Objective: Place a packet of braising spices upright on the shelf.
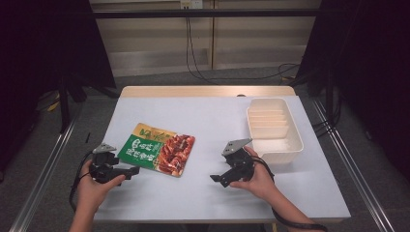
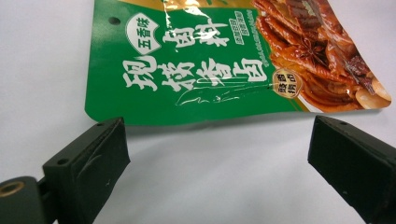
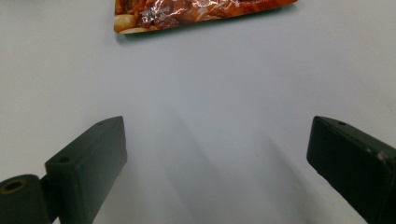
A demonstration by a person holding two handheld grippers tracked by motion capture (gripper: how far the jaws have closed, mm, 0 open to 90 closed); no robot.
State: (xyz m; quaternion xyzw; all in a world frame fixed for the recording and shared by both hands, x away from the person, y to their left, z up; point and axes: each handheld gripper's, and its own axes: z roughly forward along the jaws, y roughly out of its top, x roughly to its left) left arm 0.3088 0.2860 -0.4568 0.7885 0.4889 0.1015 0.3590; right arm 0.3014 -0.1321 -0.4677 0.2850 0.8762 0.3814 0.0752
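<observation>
Seasoning pouch (image 1: 157, 149) lies flat on white table (image 1: 212, 193), well apart from empty cream tray (image 1: 274, 129), w/ left gripper (image 2: 217, 154) & right gripper (image 3: 217, 154) both wide open, holding nothing; apparently 0 steps done.

Left gripper (image 1: 126, 172) and right gripper (image 1: 218, 179) low in the hands, jaws of both spread wide
</observation>
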